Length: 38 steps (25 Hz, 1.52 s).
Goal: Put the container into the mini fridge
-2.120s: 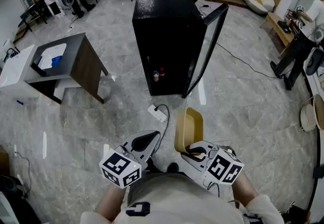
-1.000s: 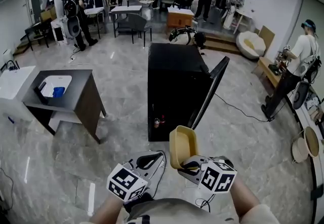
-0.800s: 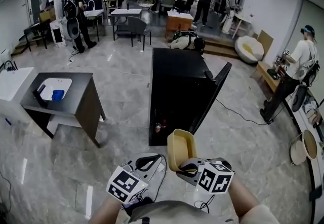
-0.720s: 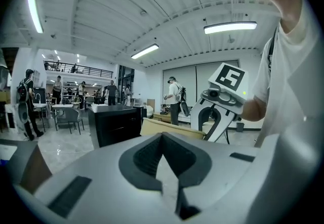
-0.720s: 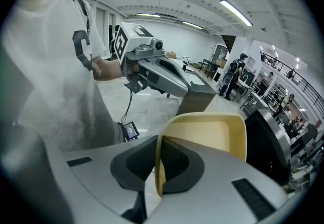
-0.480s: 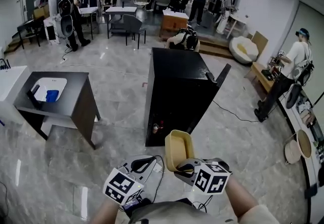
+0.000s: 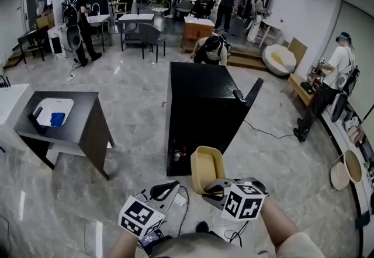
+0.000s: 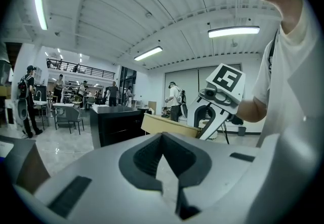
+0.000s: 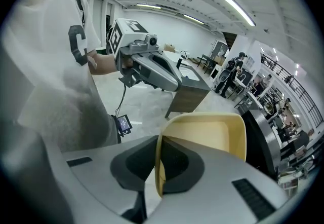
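Two tongs, both nearer the target now: left gripper [image 7: 165, 189] shut & empty; container [image 7: 207, 168] up on edge, right gripper [image 7: 215, 190] clamped on its rim, near the mini fridge [image 7: 217, 115]. Door [image 7: 249, 99] open at right, so approach's nearly done; insertion next, imo.

Pale shirt [image 9: 45, 56] with dark C [image 9: 77, 44]; grey left tool [image 7: 173, 185] and right tool [image 7: 214, 192] carry marker cubes [image 7: 139, 216]

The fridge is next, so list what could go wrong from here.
The right gripper pinches the container by one rim only, tilted on edge; it could twist or slip.
A power strip with its cable lies on the floor ahead: a trip hazard.
Small bottles stand at the mini fridge's bottom; the container might knock them.
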### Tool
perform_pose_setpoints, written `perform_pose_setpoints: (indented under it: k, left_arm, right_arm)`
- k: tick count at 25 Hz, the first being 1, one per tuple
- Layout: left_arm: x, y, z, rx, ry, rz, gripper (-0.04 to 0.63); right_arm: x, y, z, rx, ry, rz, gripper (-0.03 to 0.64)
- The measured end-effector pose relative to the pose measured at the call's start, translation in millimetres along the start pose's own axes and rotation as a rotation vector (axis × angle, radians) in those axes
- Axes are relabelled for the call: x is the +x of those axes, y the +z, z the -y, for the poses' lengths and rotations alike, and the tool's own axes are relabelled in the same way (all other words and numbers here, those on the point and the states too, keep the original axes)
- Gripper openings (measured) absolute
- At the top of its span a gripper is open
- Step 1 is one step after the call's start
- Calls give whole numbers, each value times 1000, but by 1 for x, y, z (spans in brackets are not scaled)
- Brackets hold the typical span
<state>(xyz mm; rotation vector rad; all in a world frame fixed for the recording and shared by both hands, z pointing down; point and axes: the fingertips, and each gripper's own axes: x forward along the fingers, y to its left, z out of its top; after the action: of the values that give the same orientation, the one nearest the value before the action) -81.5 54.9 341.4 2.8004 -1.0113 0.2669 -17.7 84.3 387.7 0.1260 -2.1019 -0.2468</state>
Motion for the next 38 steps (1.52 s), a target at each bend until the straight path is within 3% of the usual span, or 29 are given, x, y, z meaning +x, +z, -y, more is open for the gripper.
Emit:
perform_pose_setpoints:
  k: [12,17,21,28,33,38]
  left_arm:
    - [106,29,36,64,35,-13,57]
    - [140,32,33,148,114,6,57]
    - [143,35,25,114,226,-33,57]
    - [143,45,14,104,301,-82,57]
    - [165,51,17,121,284,-100,57]
    - [187,38,22,56,251,-132,57]
  right_arm:
    - [-48,-100,41,-48,-3,10,31]
    - [-56,-147,62,-123,-49,3,31]
    - [-65,-168,67,-157,-1,27,31]
    - [-56,-160,79,-236,56,59,31]
    - [-54,-158,93,-259,54,83,31]
    - [-52,-166,102,-249,107,71,31]
